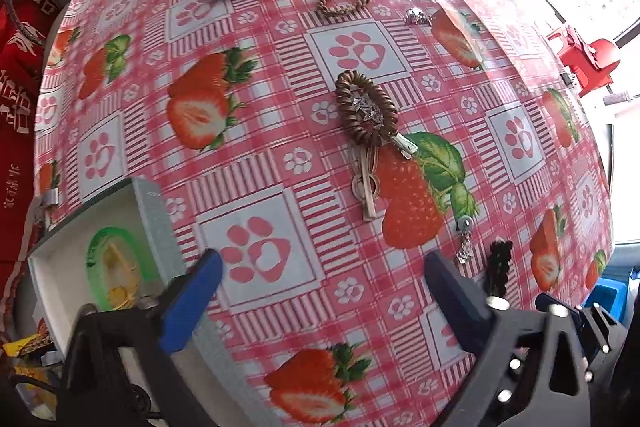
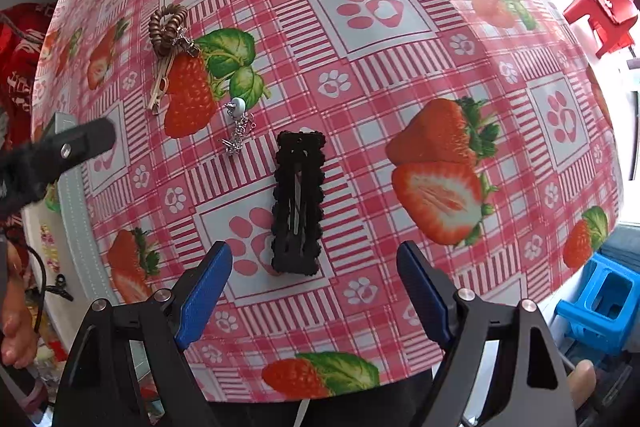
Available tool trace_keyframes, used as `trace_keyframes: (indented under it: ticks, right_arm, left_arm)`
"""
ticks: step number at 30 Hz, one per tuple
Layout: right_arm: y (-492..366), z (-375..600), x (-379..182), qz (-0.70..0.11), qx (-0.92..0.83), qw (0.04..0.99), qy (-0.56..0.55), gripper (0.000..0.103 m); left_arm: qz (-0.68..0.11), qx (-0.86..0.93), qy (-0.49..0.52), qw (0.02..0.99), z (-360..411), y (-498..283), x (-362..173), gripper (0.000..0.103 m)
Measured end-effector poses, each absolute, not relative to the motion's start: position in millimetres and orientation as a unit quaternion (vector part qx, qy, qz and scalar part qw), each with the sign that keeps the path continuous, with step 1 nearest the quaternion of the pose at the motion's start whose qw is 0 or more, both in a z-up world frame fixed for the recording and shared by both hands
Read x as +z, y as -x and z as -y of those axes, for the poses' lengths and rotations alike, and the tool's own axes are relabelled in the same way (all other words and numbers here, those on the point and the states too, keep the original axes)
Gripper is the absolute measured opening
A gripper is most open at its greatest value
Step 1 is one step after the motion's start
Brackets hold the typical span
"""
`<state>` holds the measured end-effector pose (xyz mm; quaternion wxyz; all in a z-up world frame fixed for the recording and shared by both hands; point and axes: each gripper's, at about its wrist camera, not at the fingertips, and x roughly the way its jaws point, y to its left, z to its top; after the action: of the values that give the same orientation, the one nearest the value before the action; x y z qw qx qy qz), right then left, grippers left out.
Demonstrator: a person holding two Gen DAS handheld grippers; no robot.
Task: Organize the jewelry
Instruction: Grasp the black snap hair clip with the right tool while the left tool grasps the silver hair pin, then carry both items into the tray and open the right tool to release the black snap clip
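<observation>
Right gripper jaws spread wide over tablecloth; black hair clip lies between, untouched.

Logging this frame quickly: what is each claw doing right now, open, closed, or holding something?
Left claw: open, holding nothing, above the tablecloth beside the box.
Right claw: open, holding nothing, with the black hair clip lying just ahead of it.

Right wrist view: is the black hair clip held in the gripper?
No. The black hair clip lies flat on the tablecloth, ahead of the open right gripper.

table, strawberry cloth | on it: black hair clip, coil hair tie, earring
</observation>
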<state>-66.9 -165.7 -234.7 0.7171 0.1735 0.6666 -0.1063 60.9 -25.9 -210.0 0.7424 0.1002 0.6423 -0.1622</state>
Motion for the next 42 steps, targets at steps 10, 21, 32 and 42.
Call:
trace_keyframes:
  ticks: [10,21,32,42]
  right_arm:
    - [57,138,-250,-0.655,-0.113,0.739,-0.110,0.075]
    - [55,129,-250,-0.648,-0.104,0.749,-0.090,0.048]
    - [49,149,-242,-0.647,-0.079,0.748,-0.126,0.031]
    - [33,192,-224,-0.629,-0.041,0.756,-0.177,0.031]
  left_arm:
    - [-0.646,-0.174,-0.105,0.736,52,-75,-241,0.072]
    - [-0.629,-0.190,-0.142,0.740,77,-79,-238,0.031]
    - [-0.634,-0.193,-0.110,0.741,71,-72,-231,0.014]
    - [-0.631,-0.182,-0.081,0.750,52,-66,-205,0.014]
